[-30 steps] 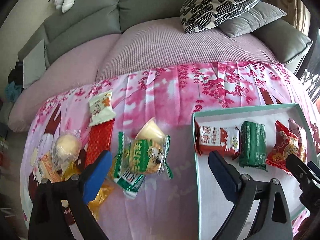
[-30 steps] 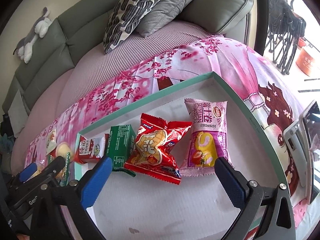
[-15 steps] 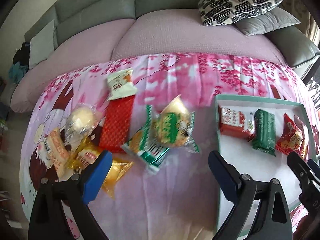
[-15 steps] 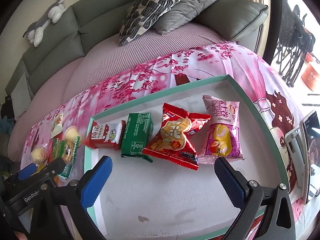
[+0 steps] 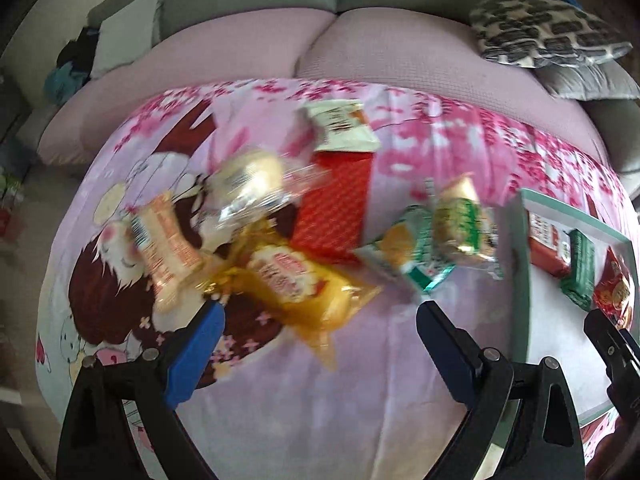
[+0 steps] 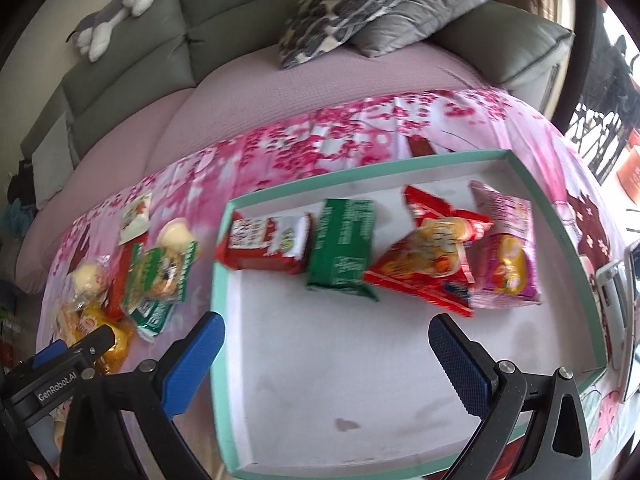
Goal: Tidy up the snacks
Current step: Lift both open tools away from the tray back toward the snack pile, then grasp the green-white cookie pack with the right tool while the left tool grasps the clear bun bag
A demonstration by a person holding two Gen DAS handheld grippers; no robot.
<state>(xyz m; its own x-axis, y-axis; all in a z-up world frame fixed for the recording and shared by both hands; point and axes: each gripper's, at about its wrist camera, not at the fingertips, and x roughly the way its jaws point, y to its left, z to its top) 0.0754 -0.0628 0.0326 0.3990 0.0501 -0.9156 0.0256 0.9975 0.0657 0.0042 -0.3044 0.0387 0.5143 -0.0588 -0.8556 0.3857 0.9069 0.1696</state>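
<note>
Left gripper (image 5: pixel 320 320) swung over to the loose pile, fingers wide open, empty; yellow snack (image 5: pixel 298 284) lies between them, just ahead. Right gripper (image 6: pixel 326 344) open, empty over tray (image 6: pixel 224 248) holding 4 packs. Next: descend, pinch

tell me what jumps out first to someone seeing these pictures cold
A shallow mint-green cardboard tray on the pink cherry-blossom cloth holds four snack packets in a row. Left of it lies a loose heap of packets, a shiny yellow wrapped snack nearest the open left gripper.
</note>
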